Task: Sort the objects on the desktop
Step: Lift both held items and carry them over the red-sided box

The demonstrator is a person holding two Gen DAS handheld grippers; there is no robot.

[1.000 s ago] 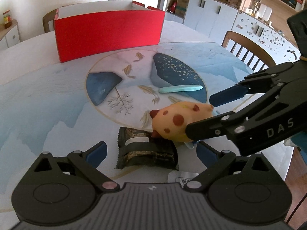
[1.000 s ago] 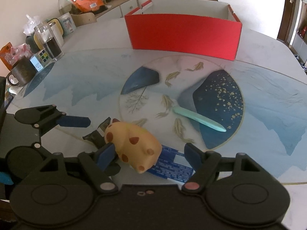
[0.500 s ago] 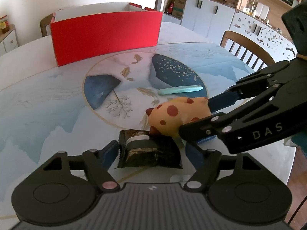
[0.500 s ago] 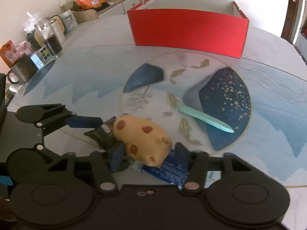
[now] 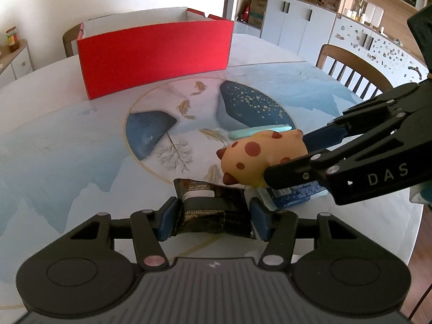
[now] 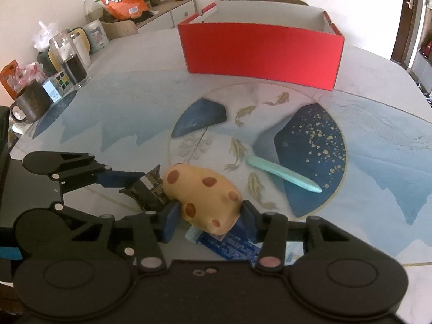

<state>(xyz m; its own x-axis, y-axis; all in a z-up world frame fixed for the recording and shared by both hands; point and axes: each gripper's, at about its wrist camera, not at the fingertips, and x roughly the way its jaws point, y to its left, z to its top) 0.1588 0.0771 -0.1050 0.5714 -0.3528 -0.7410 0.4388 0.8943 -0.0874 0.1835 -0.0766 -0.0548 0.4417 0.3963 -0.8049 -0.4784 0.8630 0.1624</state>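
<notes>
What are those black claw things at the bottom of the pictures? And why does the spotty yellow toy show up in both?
Those claws are two grabbers, and a person holds one in each hand. Each grabber has a camera looking out over its two fingers, so you get two pictures of the same table.

The left gripper is closing its blue pads on a dark snack packet. The right gripper is closing on the yellow spotted toy. The toy shows in both because the grabbers are close together, so each camera sees the other one.

Under the toy lies a blue tube. Farther out are a mint green pen and a red box, probably where things get sorted.
</notes>
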